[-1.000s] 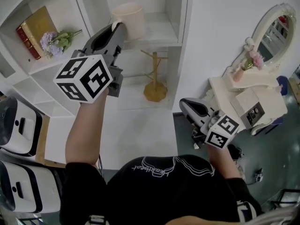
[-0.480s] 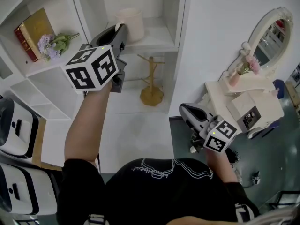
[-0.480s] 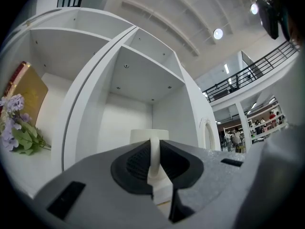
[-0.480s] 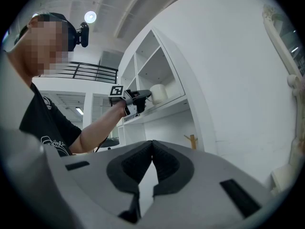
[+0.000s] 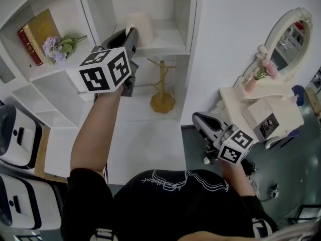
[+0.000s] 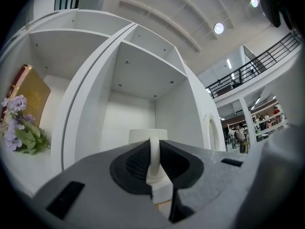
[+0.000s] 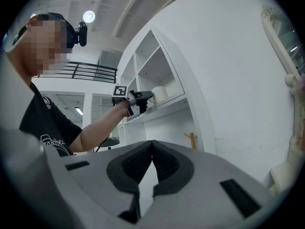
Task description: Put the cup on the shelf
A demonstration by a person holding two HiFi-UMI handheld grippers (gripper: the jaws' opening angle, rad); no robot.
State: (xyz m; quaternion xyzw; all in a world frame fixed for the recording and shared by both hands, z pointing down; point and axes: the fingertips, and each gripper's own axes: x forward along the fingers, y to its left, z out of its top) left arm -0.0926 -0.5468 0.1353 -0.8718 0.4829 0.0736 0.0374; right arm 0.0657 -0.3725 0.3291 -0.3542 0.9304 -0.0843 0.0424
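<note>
- Cup [image 5: 140,25]: white, upright, in the upper compartment of the shelf [image 5: 173,40], handle toward the person.
- Left gripper [image 5: 131,34]: jaws clamped on the cup's handle.
- Right gripper [image 5: 198,118]: jaws together, empty, held low, well apart.
- Wooden mug tree [image 5: 163,92]: compartment below.

We hold our left gripper [image 5: 130,33] raised, arm outstretched, jaws clamped on the cup [image 5: 141,25] handle; right gripper [image 5: 197,117] low, jaws together.

White shelving [image 5: 170,35] stands against a white wall [image 5: 235,34]; an oval-mirrored dressing table [image 5: 233,97] sits right, on dark grey floor [image 5: 301,169].
</note>
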